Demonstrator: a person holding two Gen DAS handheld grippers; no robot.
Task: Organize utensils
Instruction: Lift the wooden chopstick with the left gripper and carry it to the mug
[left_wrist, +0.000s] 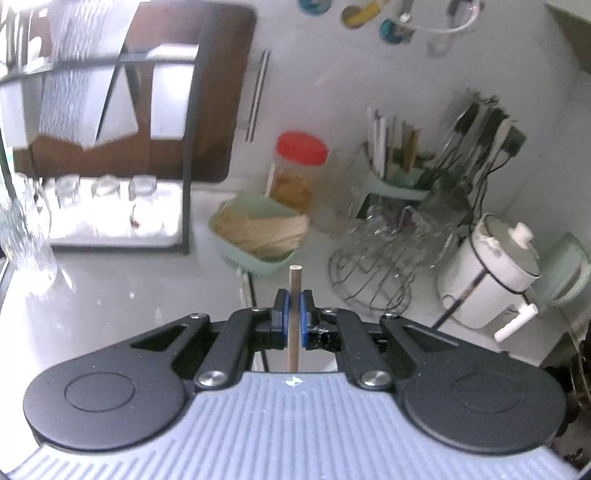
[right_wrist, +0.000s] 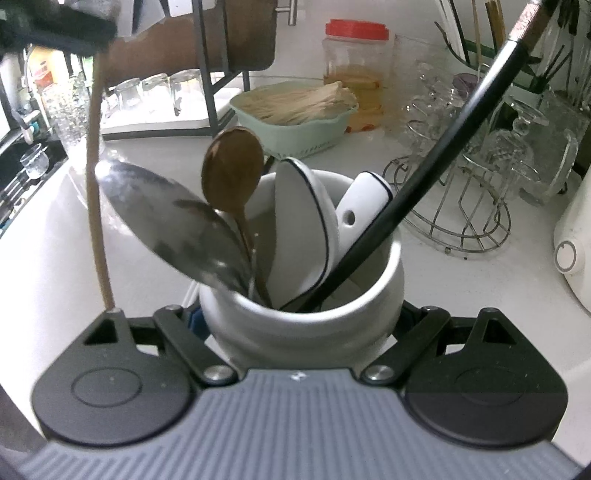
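Note:
My left gripper is shut on a thin wooden stick, which stands upright between the blue pads, lifted above the white counter. The right wrist view shows the same stick hanging at the left from a dark blurred shape at the top. My right gripper is shut on a white ceramic utensil jar, one jaw on each side. The jar holds a large metal spoon, a wooden spoon, two white ceramic spoons and a black-handled utensil.
A green basket of wooden sticks sits behind, next to a red-lidded plastic jar. A wire stand with glassware is on the right, beside a white kettle. A black dish rack with upturned glasses stands at left.

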